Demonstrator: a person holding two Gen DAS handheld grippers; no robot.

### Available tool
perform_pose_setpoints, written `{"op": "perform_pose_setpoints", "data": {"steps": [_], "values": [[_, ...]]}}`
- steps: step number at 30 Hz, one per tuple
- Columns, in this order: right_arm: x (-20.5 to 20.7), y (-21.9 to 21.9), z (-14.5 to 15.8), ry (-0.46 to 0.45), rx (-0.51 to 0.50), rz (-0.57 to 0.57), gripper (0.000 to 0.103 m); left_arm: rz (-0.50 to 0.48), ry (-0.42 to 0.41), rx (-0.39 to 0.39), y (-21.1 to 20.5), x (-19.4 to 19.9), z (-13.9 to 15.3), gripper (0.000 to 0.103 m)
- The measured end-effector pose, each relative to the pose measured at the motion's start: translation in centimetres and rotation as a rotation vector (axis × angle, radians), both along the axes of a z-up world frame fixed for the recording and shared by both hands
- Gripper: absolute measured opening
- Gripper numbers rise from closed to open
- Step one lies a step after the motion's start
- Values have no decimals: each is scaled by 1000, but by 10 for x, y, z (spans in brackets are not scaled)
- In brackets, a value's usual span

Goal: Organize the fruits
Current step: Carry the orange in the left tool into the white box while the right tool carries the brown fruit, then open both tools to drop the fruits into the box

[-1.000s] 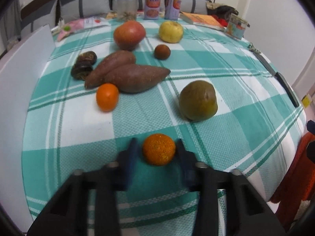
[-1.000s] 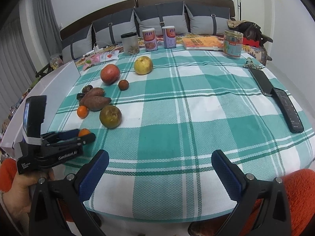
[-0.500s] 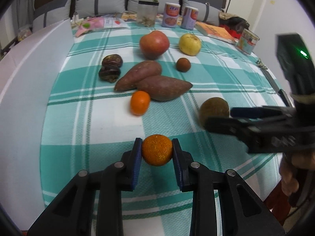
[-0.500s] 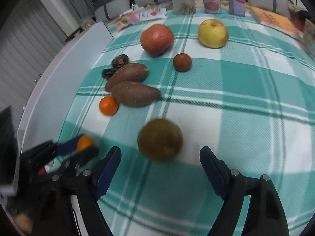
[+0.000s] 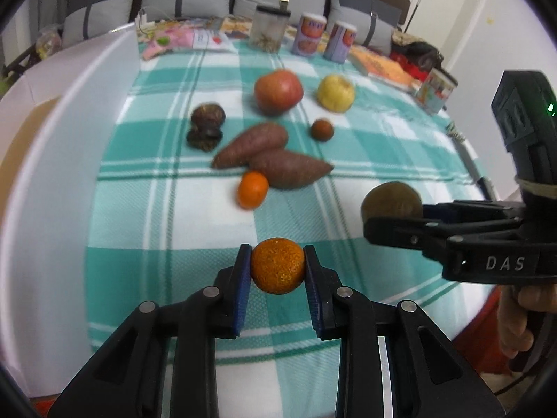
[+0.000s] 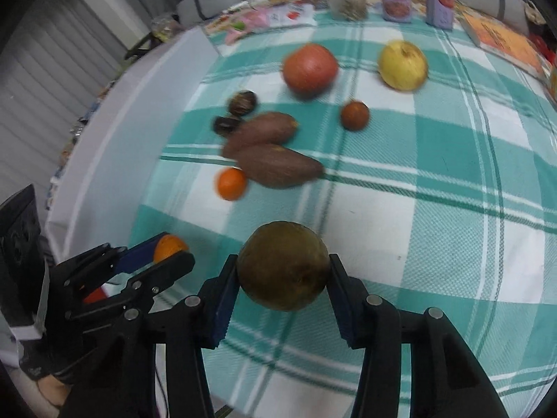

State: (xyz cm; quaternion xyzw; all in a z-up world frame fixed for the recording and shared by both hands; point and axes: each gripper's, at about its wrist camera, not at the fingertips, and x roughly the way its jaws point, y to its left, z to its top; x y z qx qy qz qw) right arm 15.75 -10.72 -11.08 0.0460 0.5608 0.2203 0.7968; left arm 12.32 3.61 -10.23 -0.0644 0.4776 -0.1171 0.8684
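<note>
My left gripper (image 5: pixel 277 266) pinches a rough-skinned orange (image 5: pixel 277 265), both blue pads flat against its sides, at the near edge of the checked tablecloth (image 5: pixel 174 244). My right gripper (image 6: pixel 282 278) is closing around a brownish-green round fruit (image 6: pixel 283 264); the fruit sits between the pads, which meet its sides, and it lies near the table's front, to the right of the orange.

Farther in, a smaller smooth orange (image 5: pixel 253 190) lies just beside the near one of two sweet potatoes (image 5: pixel 289 172), which lie touching each other. Left of them sit two dark, wrinkled round fruits (image 5: pixel 206 126). Beyond are a red apple (image 5: pixel 277 91) and a yellow apple (image 5: pixel 336 92), with a small brown fruit (image 5: pixel 322 129) nearer, between them and the sweet potatoes. At the far edge stand a jar (image 5: pixel 269 31) and two cans (image 5: pixel 323 36).
</note>
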Motion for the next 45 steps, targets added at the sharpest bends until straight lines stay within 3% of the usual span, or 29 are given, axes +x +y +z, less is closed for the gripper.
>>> {"op": "perform_pose_setpoints", "data": {"steps": [6, 9, 12, 18, 24, 28, 31, 32, 33, 35, 38, 45], "values": [[-4, 32, 56, -38, 103, 65, 49, 36, -68, -76, 46, -13, 70, 29], [-4, 58, 87, -64, 161, 115, 49, 91, -128, -69, 88, -15, 106, 29], [-2, 103, 115, -89, 212, 191, 49, 165, -145, -54, 131, -13, 121, 29], [2, 207, 127, -93, 240, 319, 49, 355, -74, 51, 225, -4, 94, 29], [5, 293, 81, -22, 172, 387, 49, 475, 54, 90, 281, -2, 43, 29], [2, 327, 51, -4, 96, 412, 49, 516, 89, 92, 295, -11, 30, 30], [1, 339, 40, -8, 50, 422, 50, 546, 91, 106, 303, -19, 28, 34], [0, 340, 37, -8, 35, 426, 50, 552, 86, 107, 304, -19, 29, 46], [-1, 341, 36, -10, 30, 427, 51, 561, 76, 108, 306, -22, 31, 64], [-2, 336, 40, -31, 39, 426, 56, 588, 31, 99, 307, -29, 39, 79], [-4, 322, 56, -82, 58, 408, 83, 599, -13, 77, 304, -35, 50, 80], [-5, 244, 109, -249, 88, 291, 95, 520, -164, 31, 247, -38, 94, 86]]}}
